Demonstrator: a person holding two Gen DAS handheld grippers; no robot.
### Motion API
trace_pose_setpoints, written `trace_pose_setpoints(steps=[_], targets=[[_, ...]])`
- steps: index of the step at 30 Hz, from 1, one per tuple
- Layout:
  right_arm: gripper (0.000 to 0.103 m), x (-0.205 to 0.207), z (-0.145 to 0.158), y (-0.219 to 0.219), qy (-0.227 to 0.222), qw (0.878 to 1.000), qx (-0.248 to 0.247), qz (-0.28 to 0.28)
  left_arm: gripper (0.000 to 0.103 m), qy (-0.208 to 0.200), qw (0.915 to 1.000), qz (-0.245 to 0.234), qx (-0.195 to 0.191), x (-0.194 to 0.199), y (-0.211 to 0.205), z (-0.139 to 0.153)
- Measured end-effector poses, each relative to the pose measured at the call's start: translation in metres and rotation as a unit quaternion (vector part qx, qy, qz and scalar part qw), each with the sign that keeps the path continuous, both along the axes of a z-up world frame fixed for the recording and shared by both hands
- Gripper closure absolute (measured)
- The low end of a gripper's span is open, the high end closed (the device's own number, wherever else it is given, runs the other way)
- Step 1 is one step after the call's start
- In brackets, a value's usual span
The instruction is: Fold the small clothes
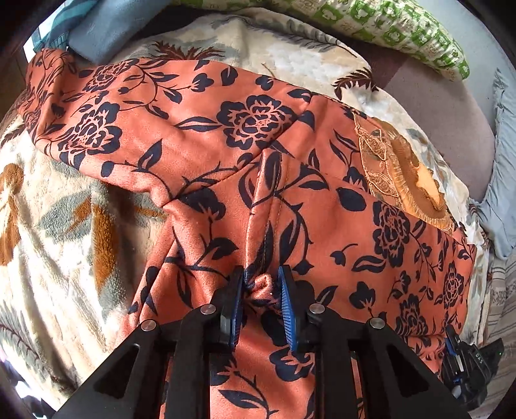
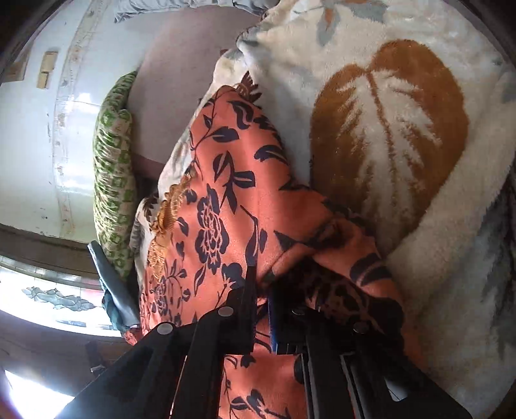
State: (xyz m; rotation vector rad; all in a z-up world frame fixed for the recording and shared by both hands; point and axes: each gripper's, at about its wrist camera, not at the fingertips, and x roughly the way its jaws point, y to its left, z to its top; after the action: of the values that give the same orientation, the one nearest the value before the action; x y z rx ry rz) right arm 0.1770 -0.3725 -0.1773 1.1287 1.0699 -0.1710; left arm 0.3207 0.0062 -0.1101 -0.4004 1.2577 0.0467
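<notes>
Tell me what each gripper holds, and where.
Both hold the orange flowered garment: left gripper pinches a bunched fold, right gripper grips an edge.

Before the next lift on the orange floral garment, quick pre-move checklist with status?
1. Left gripper pinching a bunched fold of the orange, dark-flowered garment between its blue pads: ok.
2. Right gripper shut on the garment's edge: jaws look closed with cloth around them, bite itself in shadow: cannot tell.
3. Garment flat on the cream leaf-patterned fleece blanket: not ok, creased down the middle.
4. Fleece caught in either grip: none seen: ok.
5. Green patterned pillow apart from the garment: ok.
</notes>
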Motion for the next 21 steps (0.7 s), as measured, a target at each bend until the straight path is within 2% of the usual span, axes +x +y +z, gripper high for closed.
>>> trace_pose_setpoints(steps=[1, 3, 5, 6, 7, 8, 9, 12, 13, 14, 17, 19, 21], targets=[[0.090, -0.001, 0.011, 0.001, -0.002, 1.000, -0.012, 0.009, 0.082, -0.005, 1.0000, -0.007, -0.002, -0.003, 0.002, 0.004], [0.089, -0.004, 0.033, 0.002, -0.024, 0.999, -0.021, 0.033, 0.082, -0.017, 0.9995, -0.025, -0.010, -0.010, 0.007, 0.016], [0.084, -0.007, 0.062, -0.003, -0.062, 0.996, -0.045, 0.039, 0.080, -0.041, 0.9978, -0.033, -0.041, -0.019, 0.013, 0.029], [0.071, -0.007, 0.075, -0.009, -0.077, 0.994, -0.066, 0.036, 0.078, -0.057, 0.9963, -0.029, -0.058, -0.024, 0.017, 0.037], [0.053, -0.004, 0.084, -0.015, -0.084, 0.992, -0.092, 0.030, 0.076, -0.073, 0.9947, -0.021, -0.070, -0.027, 0.020, 0.044], [0.043, 0.001, 0.087, -0.021, -0.081, 0.989, -0.118, 0.023, 0.069, -0.085, 0.9933, -0.017, -0.077, -0.027, 0.020, 0.049], [0.043, 0.009, 0.085, -0.025, -0.071, 0.988, -0.136, 0.024, 0.062, -0.089, 0.9930, -0.019, -0.075, -0.026, 0.018, 0.052], [0.045, 0.032, 0.064, -0.031, -0.023, 0.987, -0.157, 0.038, 0.061, -0.090, 0.9940, -0.039, -0.049, -0.022, 0.004, 0.054], [0.052, 0.036, 0.058, -0.029, -0.025, 0.987, -0.155, 0.041, 0.061, -0.087, 0.9944, -0.046, -0.039, -0.020, -0.003, 0.052], [0.059, 0.039, 0.056, -0.026, -0.030, 0.986, -0.158, 0.046, 0.061, -0.081, 0.9948, -0.053, -0.030, -0.016, -0.010, 0.047], [0.060, 0.045, 0.046, -0.016, -0.029, 0.982, -0.175, 0.068, 0.061, -0.051, 0.9969, -0.060, -0.006, -0.001, -0.024, 0.024], [0.064, 0.050, 0.030, -0.013, 0.007, 0.979, -0.189, 0.082, 0.061, -0.020, 0.9981, -0.059, 0.005, 0.014, -0.032, -0.001], [0.074, 0.050, 0.014, -0.014, 0.038, 0.974, -0.203, 0.092, 0.061, -0.031, 0.9975, -0.062, 0.013, 0.018, -0.037, -0.008]])
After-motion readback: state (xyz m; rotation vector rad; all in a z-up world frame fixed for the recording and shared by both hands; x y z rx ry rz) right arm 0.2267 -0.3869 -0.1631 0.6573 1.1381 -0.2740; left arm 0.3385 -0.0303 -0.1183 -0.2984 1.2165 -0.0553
